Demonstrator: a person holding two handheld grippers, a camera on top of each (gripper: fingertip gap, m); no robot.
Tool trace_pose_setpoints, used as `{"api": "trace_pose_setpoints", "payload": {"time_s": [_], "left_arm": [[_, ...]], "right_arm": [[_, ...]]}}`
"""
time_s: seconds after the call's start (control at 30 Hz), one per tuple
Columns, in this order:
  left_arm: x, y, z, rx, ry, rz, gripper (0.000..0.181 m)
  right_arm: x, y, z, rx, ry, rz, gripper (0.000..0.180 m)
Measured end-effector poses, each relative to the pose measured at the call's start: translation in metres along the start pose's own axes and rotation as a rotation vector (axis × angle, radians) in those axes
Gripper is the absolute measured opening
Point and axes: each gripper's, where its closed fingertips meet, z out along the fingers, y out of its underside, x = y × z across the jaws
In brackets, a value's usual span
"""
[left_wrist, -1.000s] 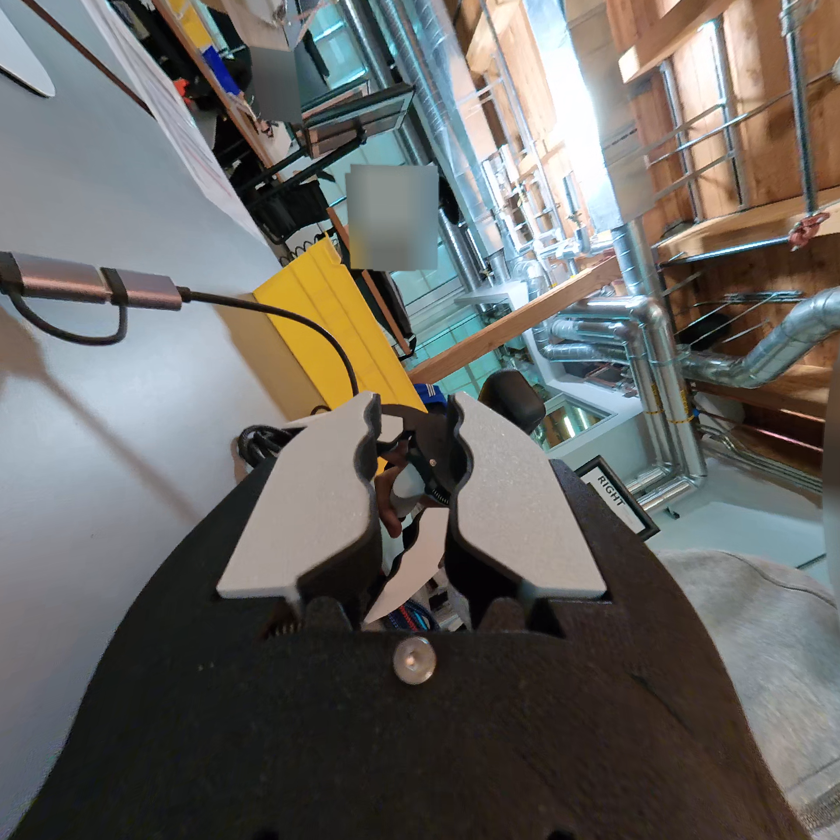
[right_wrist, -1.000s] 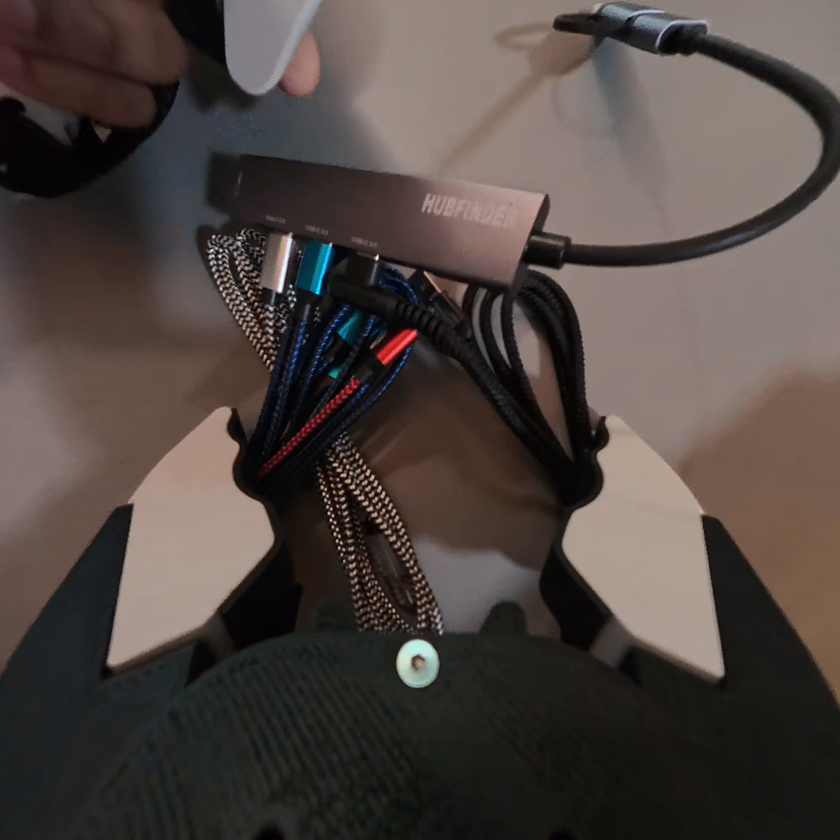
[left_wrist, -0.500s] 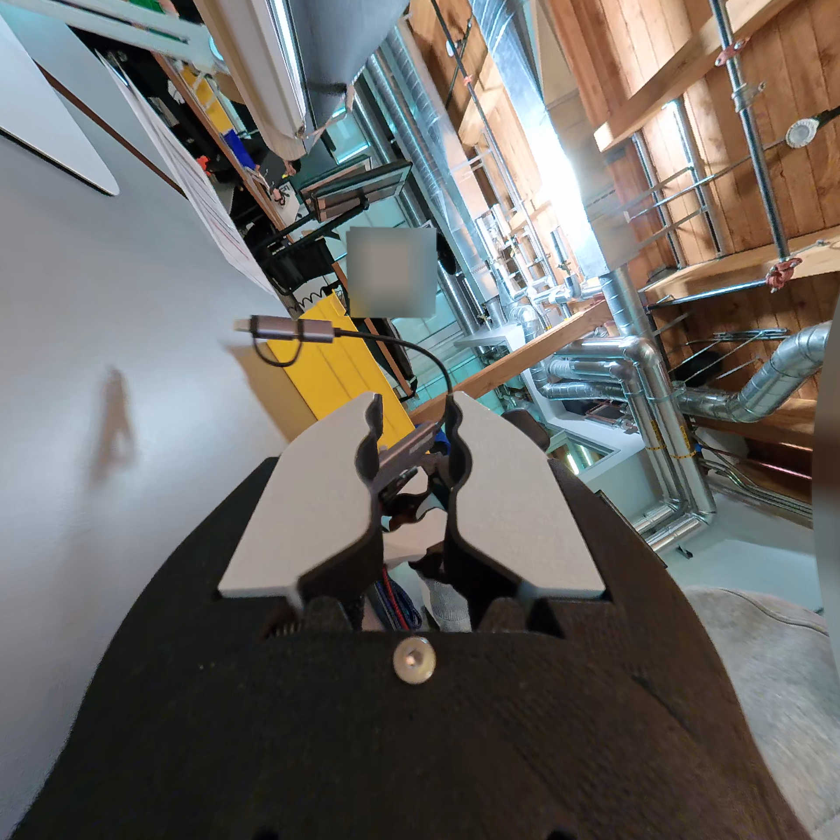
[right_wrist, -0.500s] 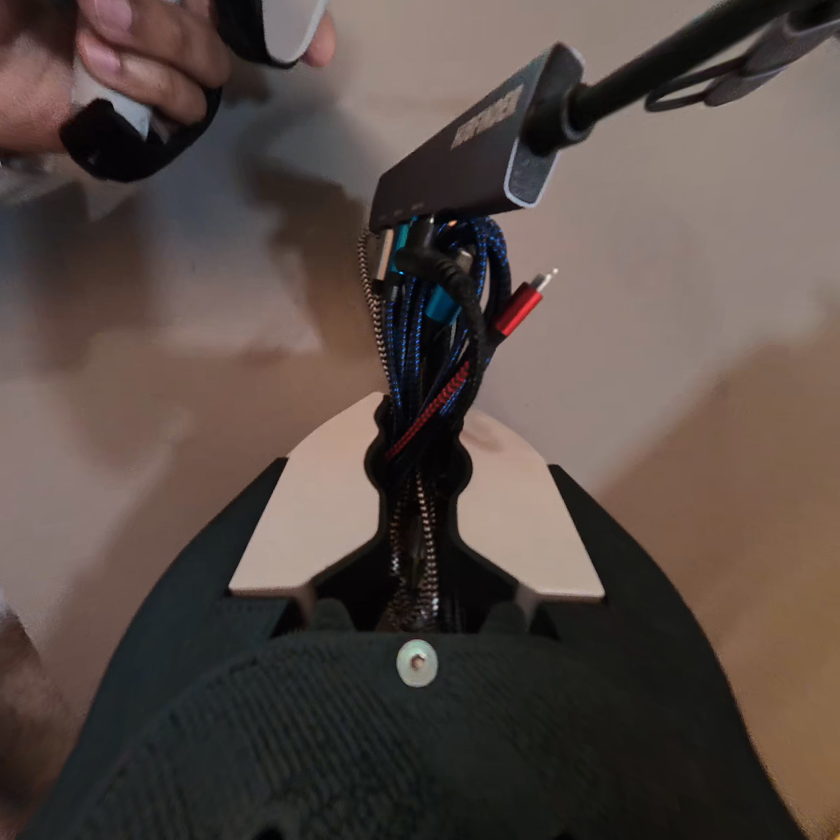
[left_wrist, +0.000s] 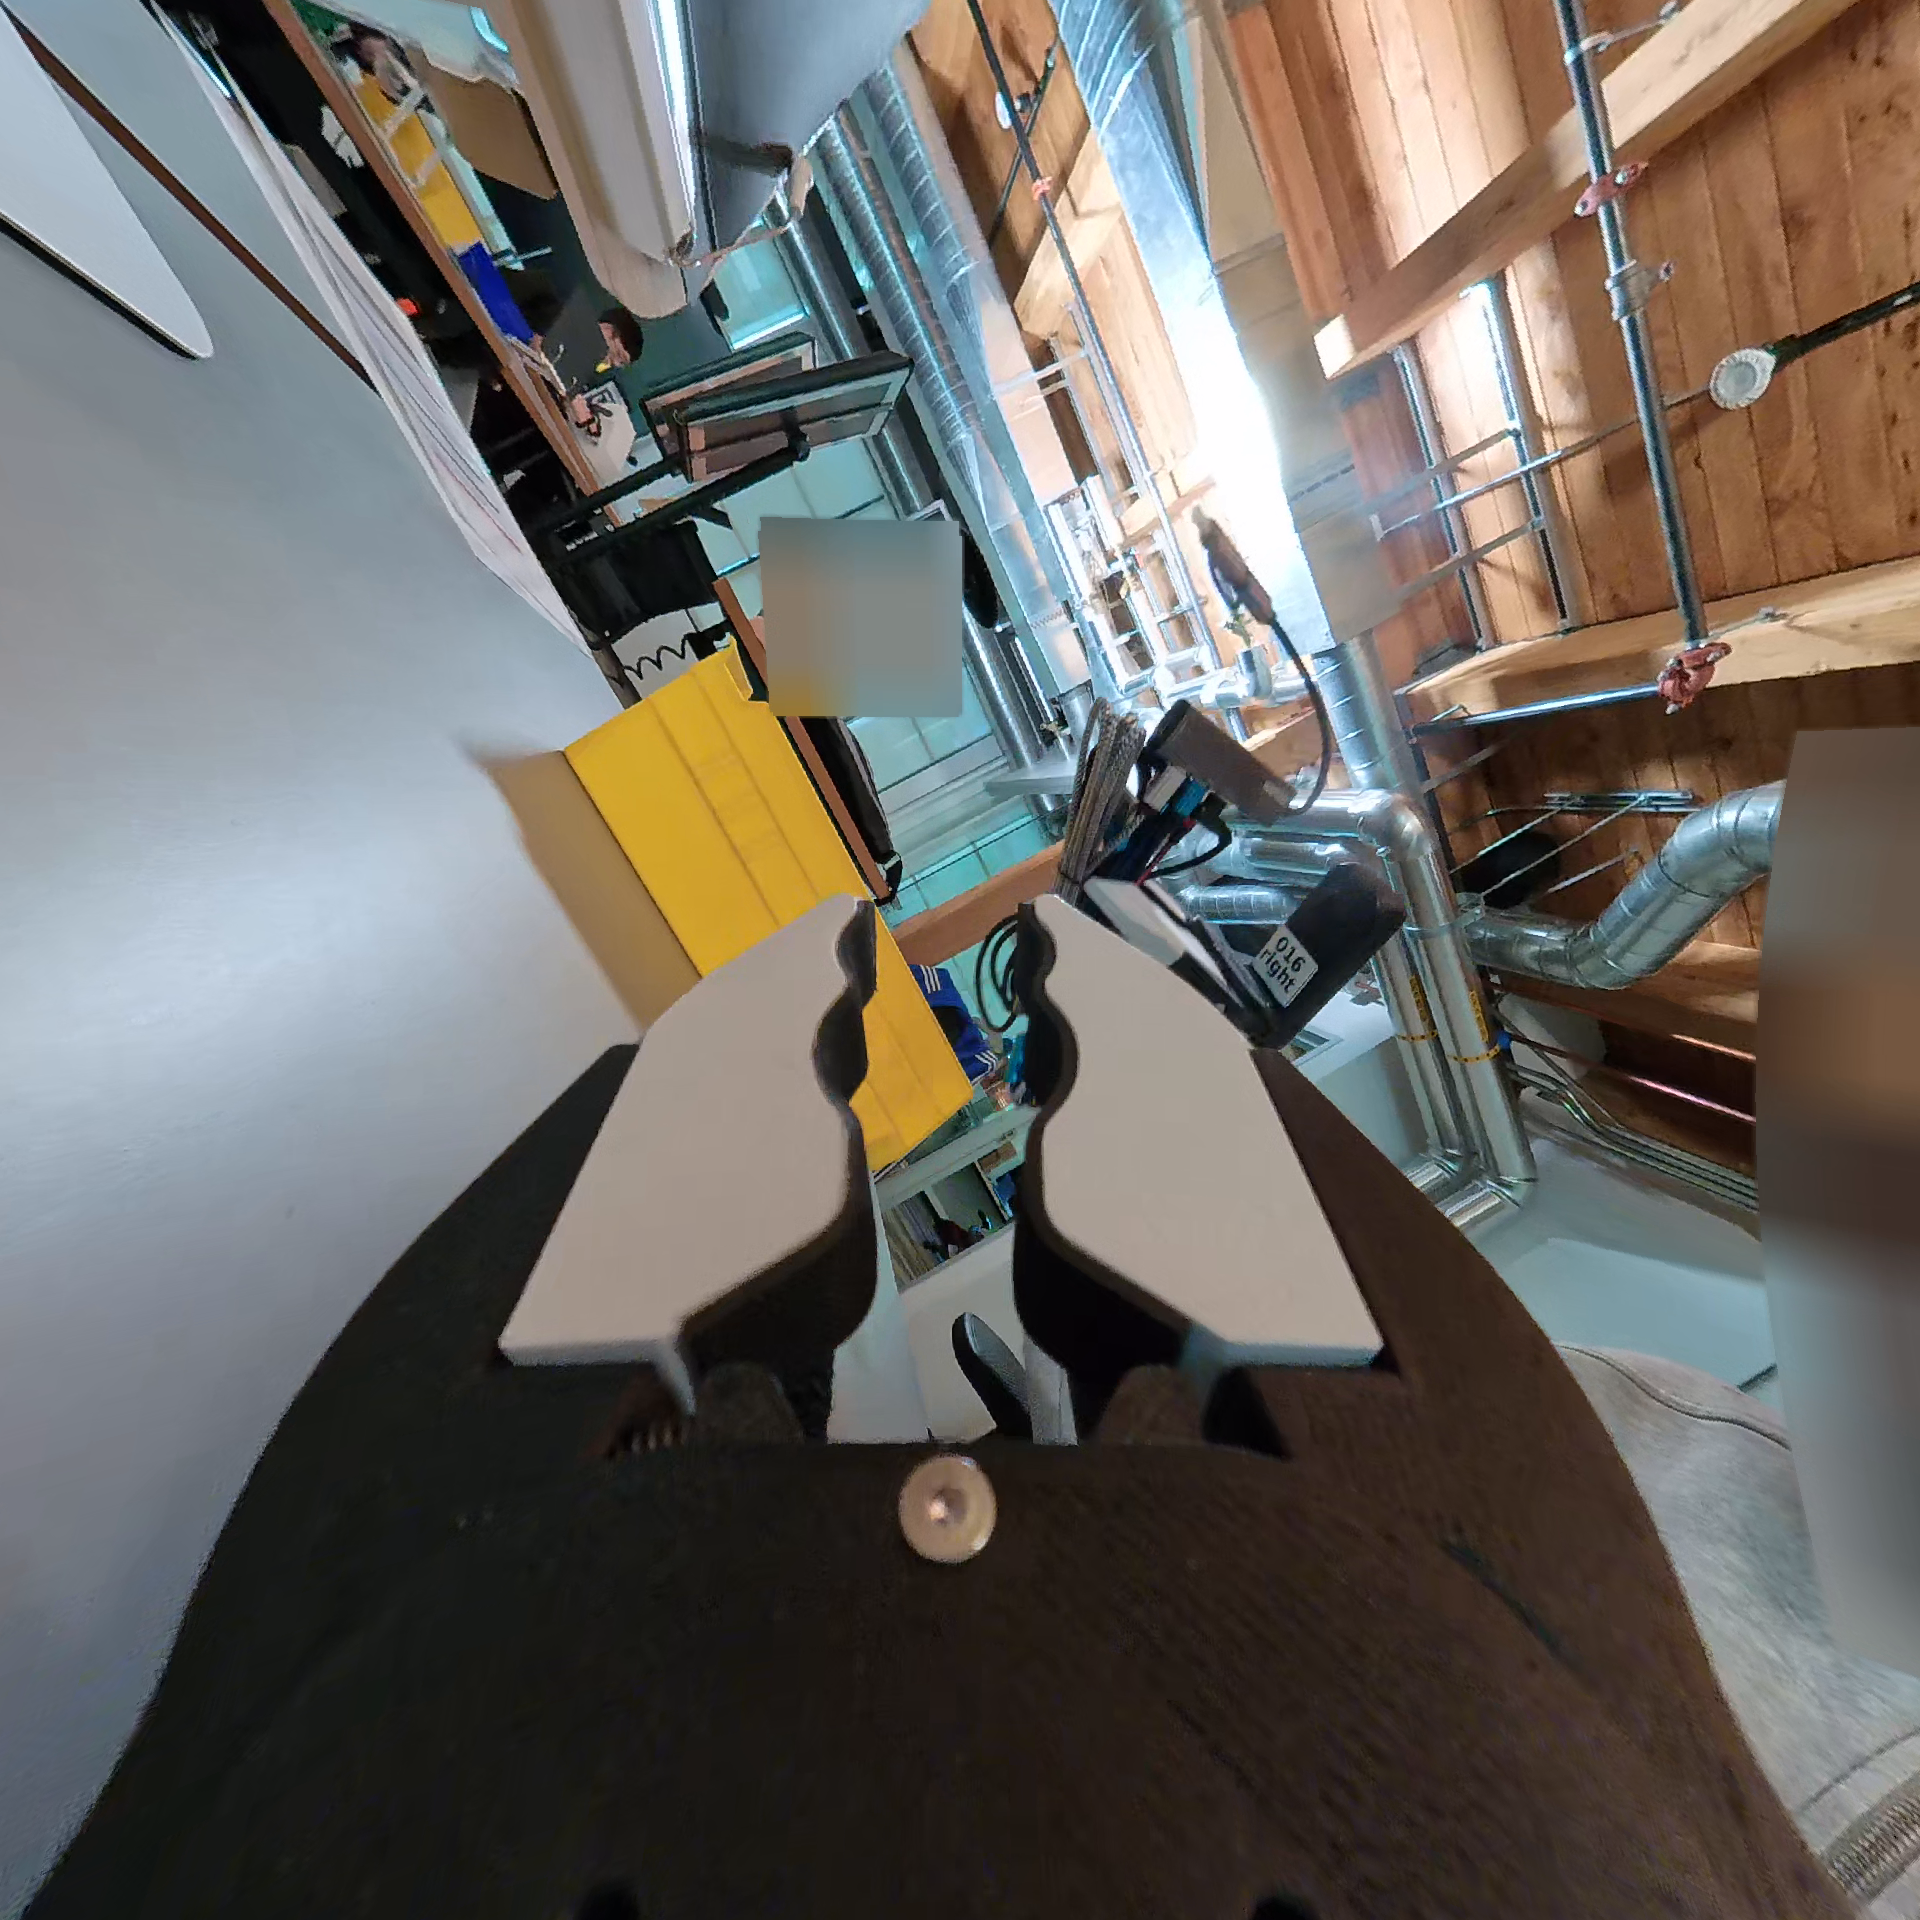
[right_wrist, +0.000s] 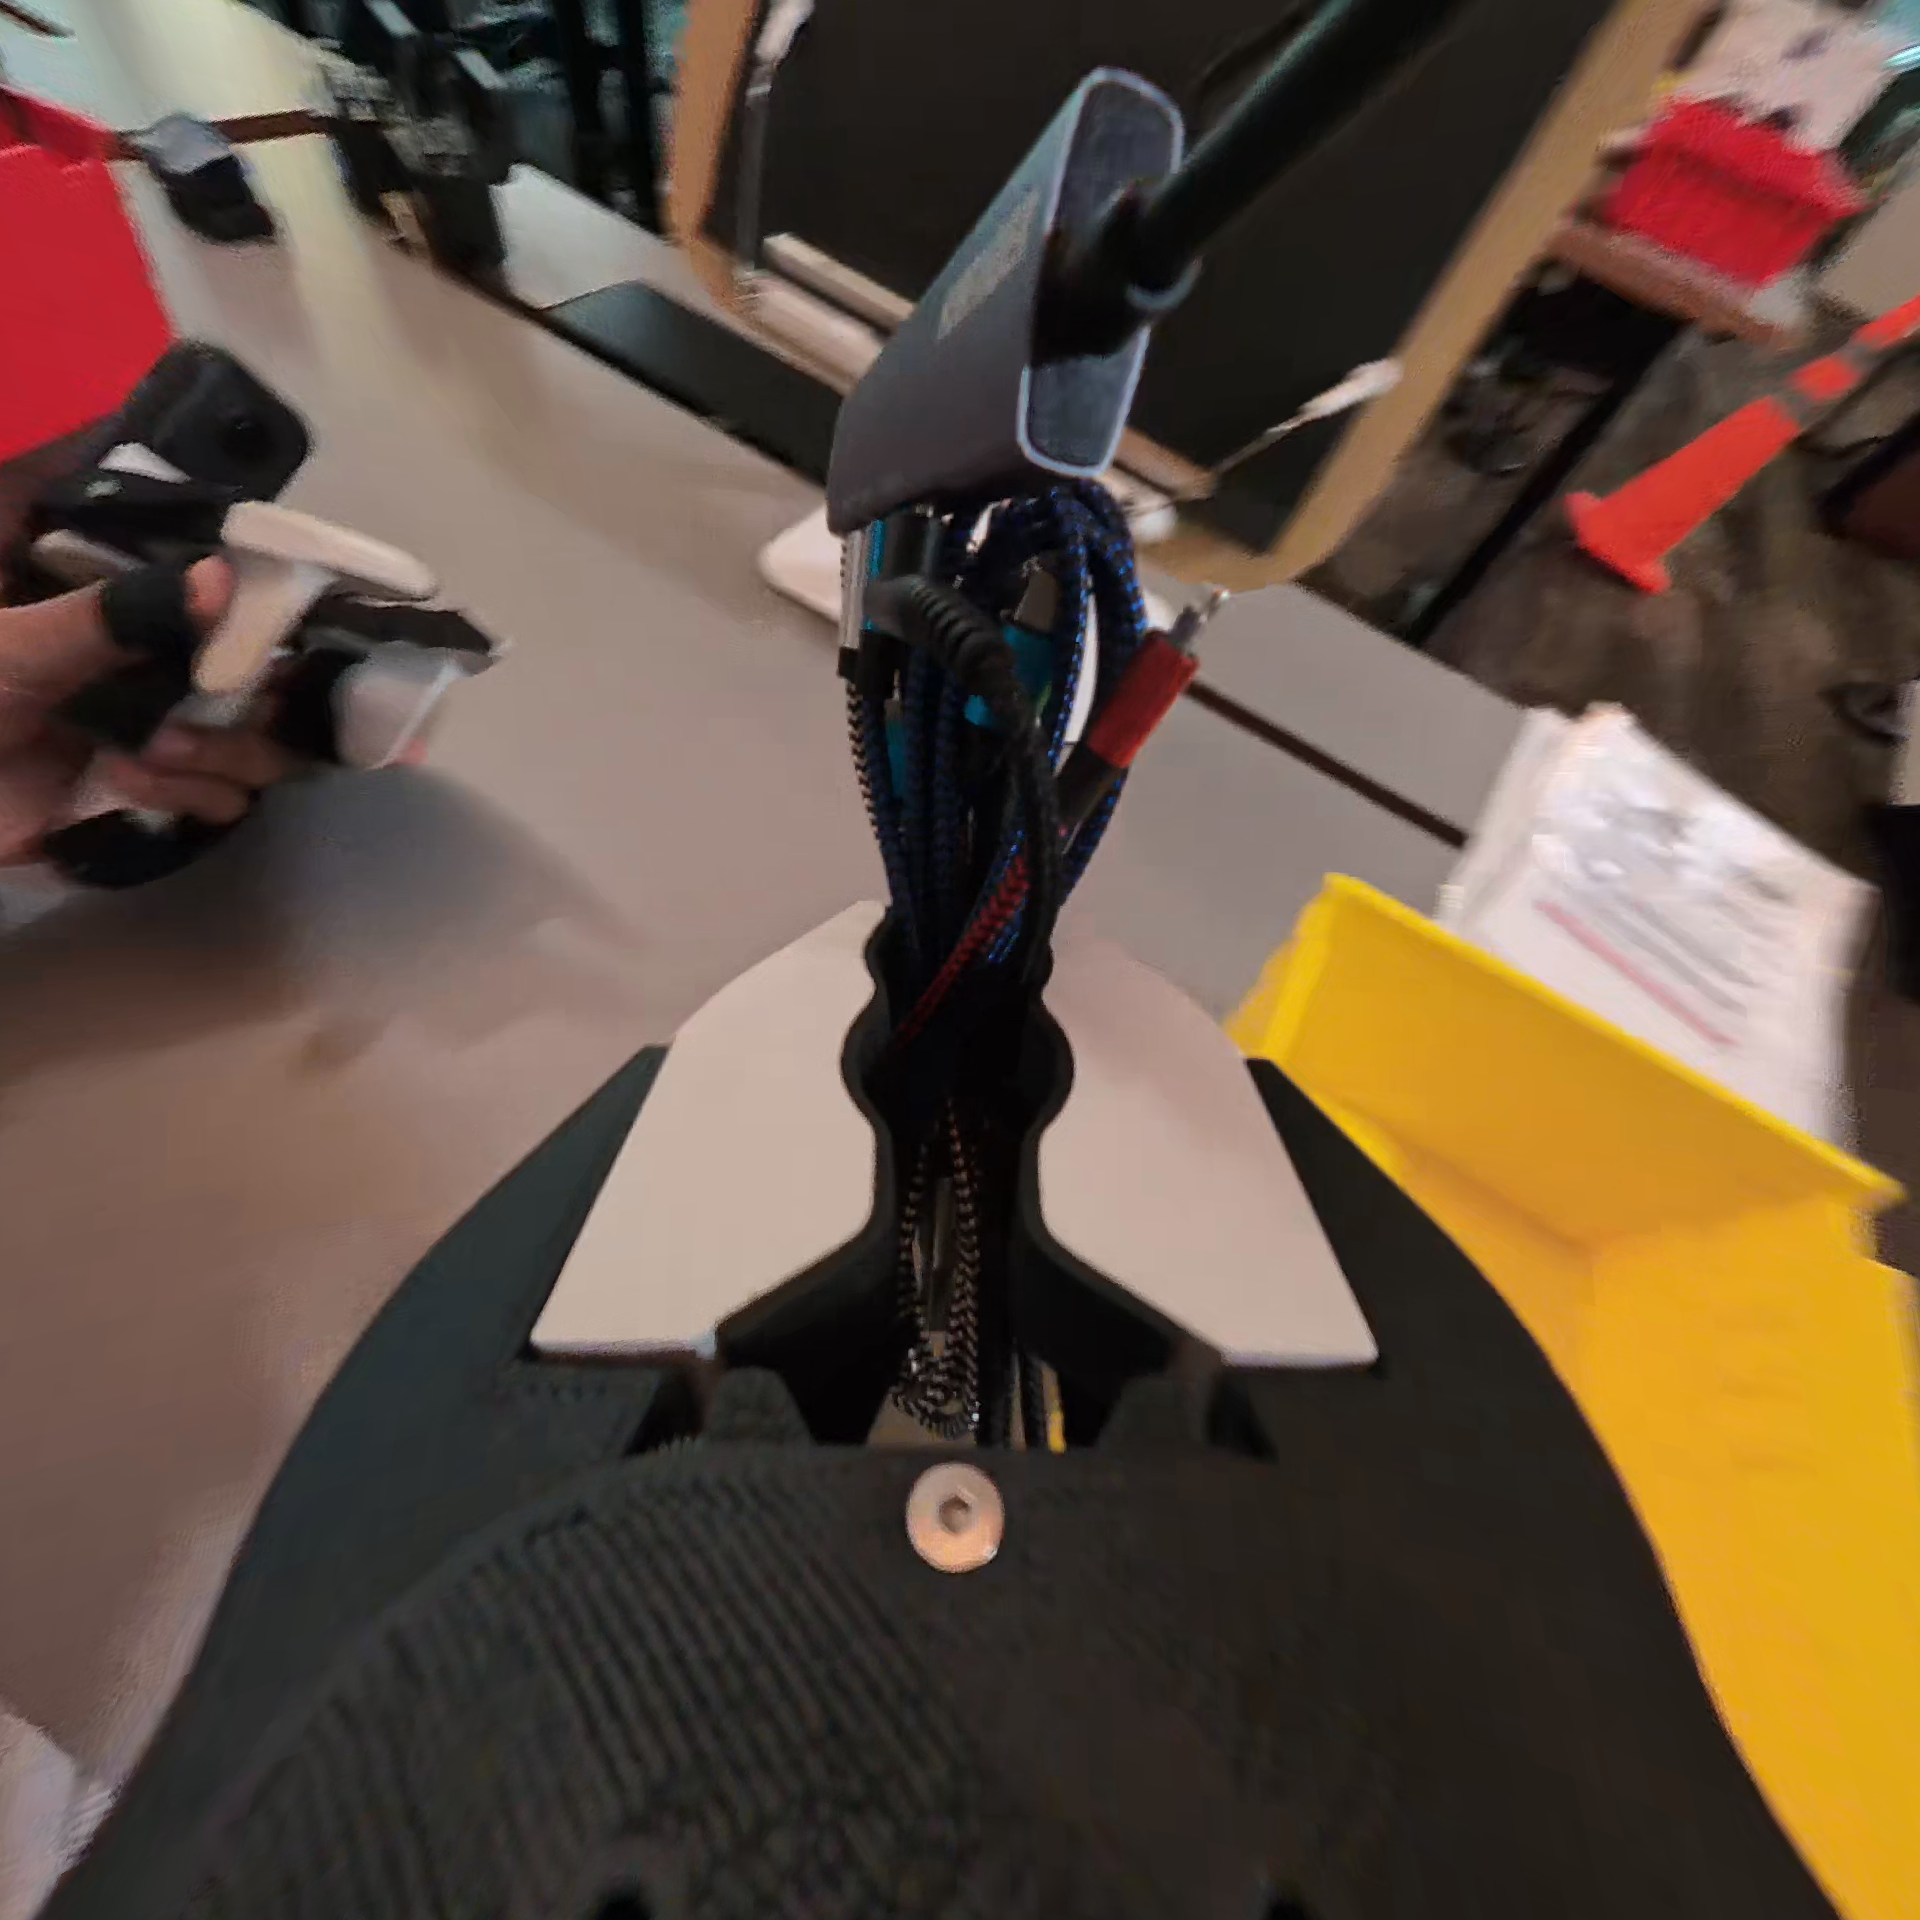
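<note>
In the left wrist view, the left gripper is slightly spread and empty beside a yellow plastic bin.

In the right wrist view, the right gripper pinches a bundle of braided blue, red and black cables, lifted off the grey table, with a dark grey metal hub at the bundle's far end, the bin near right.

Bright glare beyond the left gripper washes out the distance. The right wrist view is dimmer, motion-blurred around the right gripper, edges bowed.
</note>
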Motion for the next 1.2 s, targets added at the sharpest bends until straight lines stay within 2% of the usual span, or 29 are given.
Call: {"api": "trace_pose_setpoints", "payload": {"time_s": [0.03, 0.17, 0.27, 0.4, 0.53, 0.67, 0.8, 0.9, 1.0, 1.2], "left_arm": [[0.0, 0.0, 0.0, 0.0, 0.001, -0.004, 0.027], [-0.002, 0.004, 0.003, -0.006, 0.008, -0.025, 0.027], [-0.003, 0.008, 0.005, -0.022, 0.008, -0.033, 0.027], [-0.004, 0.012, 0.007, -0.04, 0.007, -0.036, 0.027], [-0.004, 0.013, 0.008, -0.045, 0.007, -0.038, 0.027], [-0.004, 0.015, 0.009, -0.052, 0.01, -0.047, 0.027], [-0.004, 0.017, 0.01, -0.06, 0.021, -0.061, 0.027], [-0.003, 0.018, 0.011, -0.064, 0.025, -0.066, 0.027], [-0.003, 0.017, 0.01, -0.062, 0.027, -0.073, 0.027], [-0.004, 0.018, 0.01, -0.058, 0.032, -0.088, 0.027]], "right_arm": [[0.017, -0.002, -0.011, 0.0, 0.062, -0.01, 0.021], [0.085, 0.017, -0.045, -0.069, 0.305, -0.041, 0.022], [0.123, 0.05, -0.054, -0.132, 0.398, -0.003, 0.021], [0.143, 0.102, -0.039, -0.188, 0.363, 0.137, 0.021], [0.145, 0.146, -0.019, -0.304, 0.341, 0.155, 0.021], [0.136, 0.168, -0.002, -0.351, 0.285, 0.197, 0.023], [0.132, 0.188, 0.008, -0.421, 0.256, 0.252, 0.031], [0.141, 0.185, 0.002, -0.405, 0.308, 0.251, 0.049], [0.155, 0.172, -0.014, -0.344, 0.363, 0.274, 0.057], [0.158, 0.142, -0.031, -0.133, 0.317, 0.366, 0.053]]}}
